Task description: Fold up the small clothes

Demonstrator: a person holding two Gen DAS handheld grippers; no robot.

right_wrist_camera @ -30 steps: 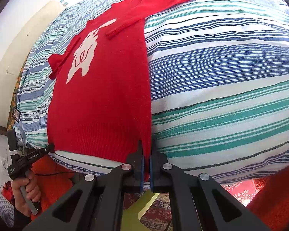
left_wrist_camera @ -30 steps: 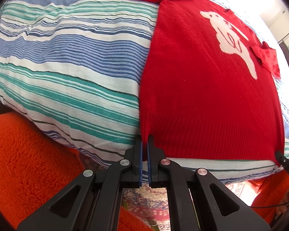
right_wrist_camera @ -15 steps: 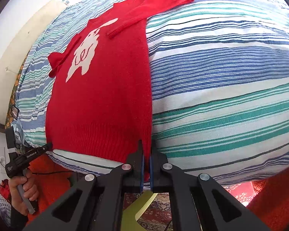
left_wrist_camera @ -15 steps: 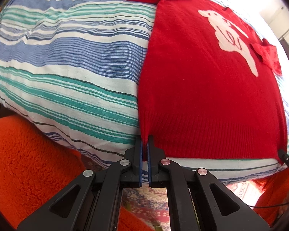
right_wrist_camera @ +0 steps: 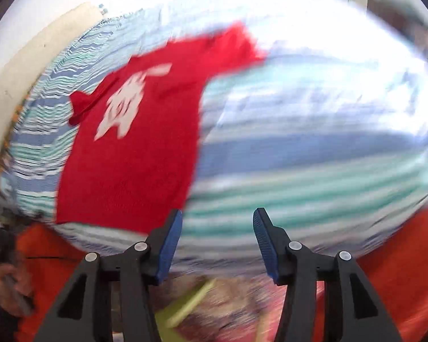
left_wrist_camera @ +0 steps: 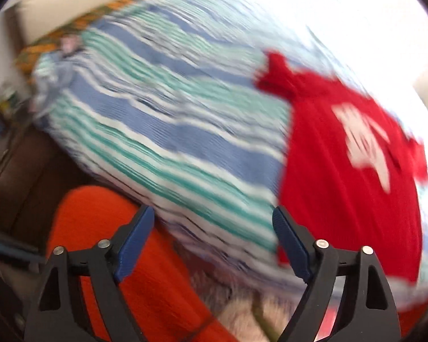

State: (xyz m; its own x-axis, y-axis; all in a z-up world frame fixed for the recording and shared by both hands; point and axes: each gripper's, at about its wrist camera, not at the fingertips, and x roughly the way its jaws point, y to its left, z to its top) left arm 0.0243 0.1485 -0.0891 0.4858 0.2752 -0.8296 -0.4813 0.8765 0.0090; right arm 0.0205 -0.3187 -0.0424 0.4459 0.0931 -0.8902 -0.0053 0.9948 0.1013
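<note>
Each gripper, the left gripper and the right gripper, has black triangular finger arms with cut-out windows. Ribbed blue pads line the fingertips. Round silver screws mark the pivots.

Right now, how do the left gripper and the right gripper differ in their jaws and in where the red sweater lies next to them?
The left gripper has wider jaws than the right gripper. The red sweater lies beside the left gripper's right jaw, but beside the right gripper's left jaw. Shared: both sets of jaws are opening, with only the striped bedcover behind the gap.
</note>
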